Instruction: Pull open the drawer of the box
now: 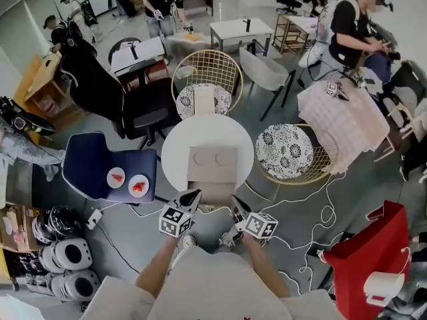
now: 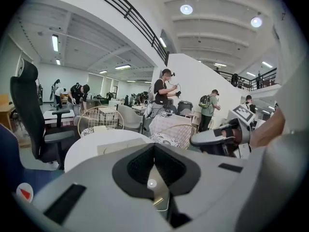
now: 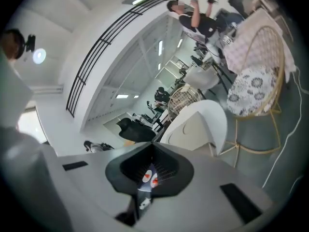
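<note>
Seen from the head camera, two forearms reach in from 6 o'clock. The left gripper [image 1: 192,196] sits at 7 o'clock of the box [image 1: 212,167] and the right gripper [image 1: 235,213] at 5 o'clock, each with its marker cube toward the person. Each gripper's own view shows its jaws pressed together with nothing between them. Both point toward the box, near its front side but apart from it.

The box is brown cardboard with two half-round cutouts on top. It lies toward the 6 o'clock edge of a round white table [image 1: 179,142] in the middle of the view. Whether its drawer is out cannot be told.

At 9 o'clock of the table stands a blue chair [image 1: 90,162] carrying two small plates [image 1: 117,177]. A wire chair [image 1: 287,153] with a patterned cushion is at 3 o'clock and a second wire chair [image 1: 203,69] at 12 o'clock. A red bag [image 1: 370,245] lies at 4 o'clock. Farther off, from 10 to 2 o'clock, people work at other tables.
</note>
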`<action>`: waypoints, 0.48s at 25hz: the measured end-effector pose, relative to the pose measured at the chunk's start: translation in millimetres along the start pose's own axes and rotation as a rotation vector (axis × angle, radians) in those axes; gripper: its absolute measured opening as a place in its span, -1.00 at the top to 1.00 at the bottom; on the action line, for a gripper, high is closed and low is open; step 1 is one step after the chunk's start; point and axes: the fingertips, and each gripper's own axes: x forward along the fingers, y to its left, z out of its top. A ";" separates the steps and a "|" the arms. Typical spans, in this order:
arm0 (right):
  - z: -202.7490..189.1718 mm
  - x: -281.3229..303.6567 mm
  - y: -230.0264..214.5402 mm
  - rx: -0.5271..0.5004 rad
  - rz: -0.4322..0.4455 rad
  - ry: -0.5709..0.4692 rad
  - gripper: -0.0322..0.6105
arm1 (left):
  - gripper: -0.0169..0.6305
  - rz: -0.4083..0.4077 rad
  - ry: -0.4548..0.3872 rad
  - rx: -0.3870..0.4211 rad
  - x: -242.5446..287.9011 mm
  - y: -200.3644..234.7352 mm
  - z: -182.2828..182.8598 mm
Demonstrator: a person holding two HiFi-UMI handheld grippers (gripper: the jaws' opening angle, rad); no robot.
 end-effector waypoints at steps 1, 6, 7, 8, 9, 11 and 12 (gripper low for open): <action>3.6 -1.9 3.9 -0.077 -0.018 0.004 0.85 | 0.91 -0.002 -0.002 -0.004 -1.6 -4.8 -1.1; -1.2 -17.0 34.1 -0.555 -0.125 0.044 0.85 | 0.91 -0.027 -0.009 0.010 -16.5 -30.7 -6.7; -2.6 -19.5 42.3 -0.634 -0.141 0.039 0.85 | 0.91 -0.033 -0.017 0.021 -20.9 -34.9 -5.5; -3.9 -21.5 50.1 -0.687 -0.154 0.028 0.85 | 0.91 -0.037 -0.029 0.029 -25.7 -37.9 -3.4; -6.3 -23.0 57.2 -0.717 -0.164 0.018 0.85 | 0.91 -0.040 -0.041 0.031 -31.2 -39.6 -1.3; -15.2 -26.7 68.7 -0.737 -0.181 0.003 0.85 | 0.91 -0.048 -0.058 0.031 -43.7 -41.2 0.0; -21.2 -29.6 73.2 -0.735 -0.190 0.000 0.85 | 0.91 -0.053 -0.062 0.031 -50.5 -41.7 -1.1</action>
